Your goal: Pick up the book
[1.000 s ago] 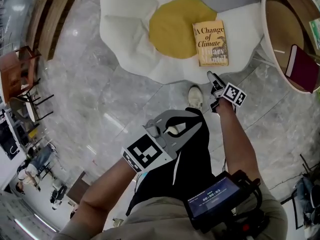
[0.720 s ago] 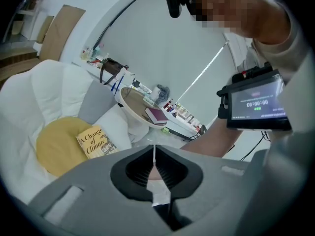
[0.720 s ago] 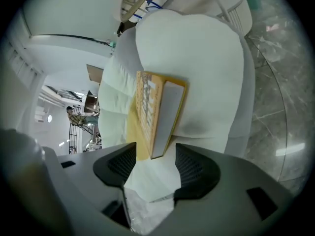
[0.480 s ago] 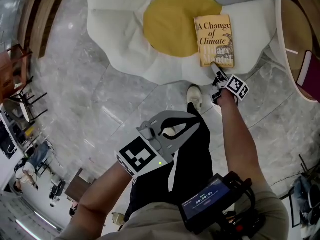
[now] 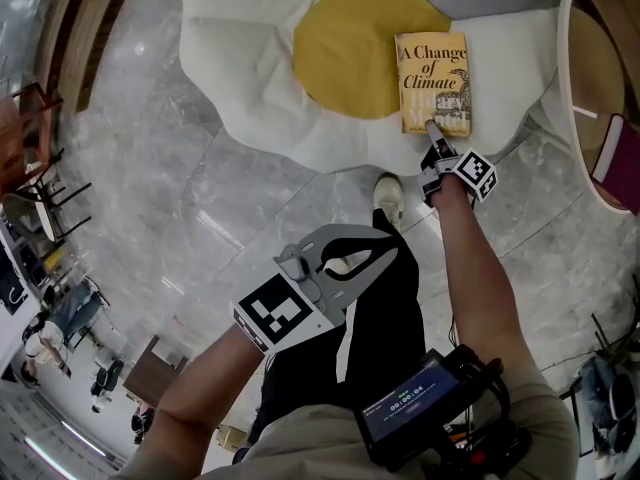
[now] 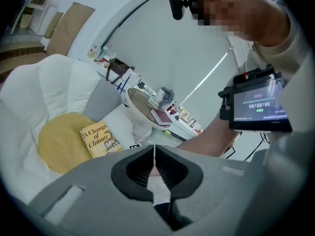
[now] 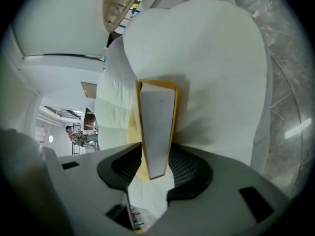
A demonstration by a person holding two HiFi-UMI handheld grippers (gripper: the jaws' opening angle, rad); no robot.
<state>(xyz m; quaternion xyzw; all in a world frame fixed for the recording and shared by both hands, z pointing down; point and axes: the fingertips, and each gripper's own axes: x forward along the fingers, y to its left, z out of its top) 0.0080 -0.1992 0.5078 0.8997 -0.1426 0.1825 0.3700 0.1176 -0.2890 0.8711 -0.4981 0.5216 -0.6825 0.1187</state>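
My right tongs point(image 5: 434, 136) have just been closing onto the near edge of the book point(image 5: 433, 83), not yet lifted off the white cushion point(image 5: 250, 58) at upper right; my left tongs point(image 6: 155, 150) hang clenched, empty.

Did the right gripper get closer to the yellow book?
Yes. The right gripper moved up the picture to the near edge of the yellow book; earlier it hung short of it. Its jaws have just been closing around the book.

left gripper point(image 5: 385, 250), right gripper point(image 5: 433, 134): grey, black-white marker cubes point(image 5: 283, 311) | shirt point(image 5: 320, 446): beige, short-sleeved | trousers point(image 5: 392, 318): black | shoe point(image 5: 388, 194): white
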